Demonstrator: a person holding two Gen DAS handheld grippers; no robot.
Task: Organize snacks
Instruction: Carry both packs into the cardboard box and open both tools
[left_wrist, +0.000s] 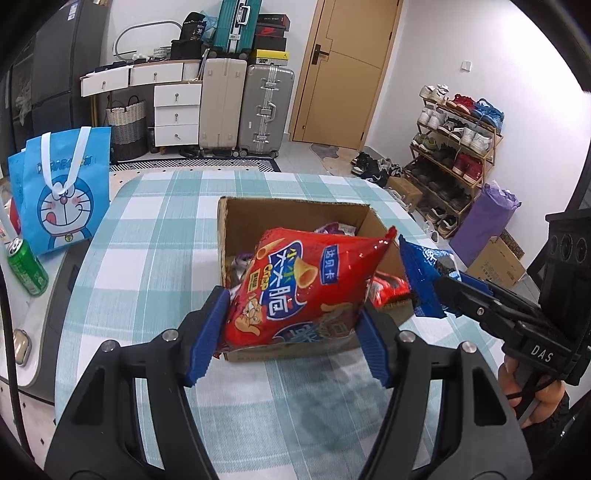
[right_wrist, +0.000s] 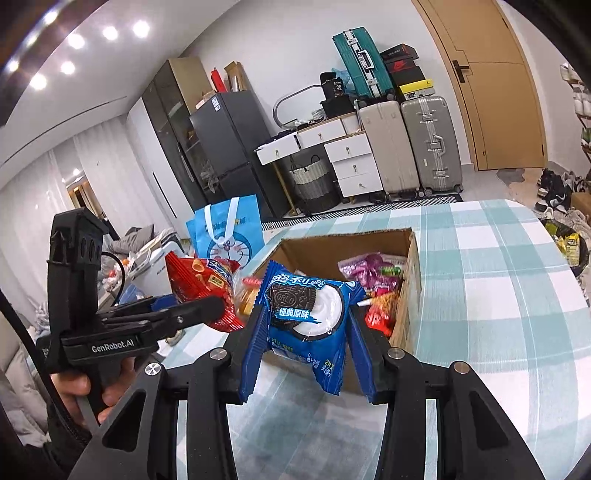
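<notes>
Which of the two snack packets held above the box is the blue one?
The Oreo packet, held between the fingers of the right gripper. The other, in the left gripper, is a red crisp bag.

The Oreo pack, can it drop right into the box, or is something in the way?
Nothing visible blocks it. The right gripper holds the Oreo pack at the open cardboard box. The box has no lid; snacks already lie inside, with room left.
</notes>
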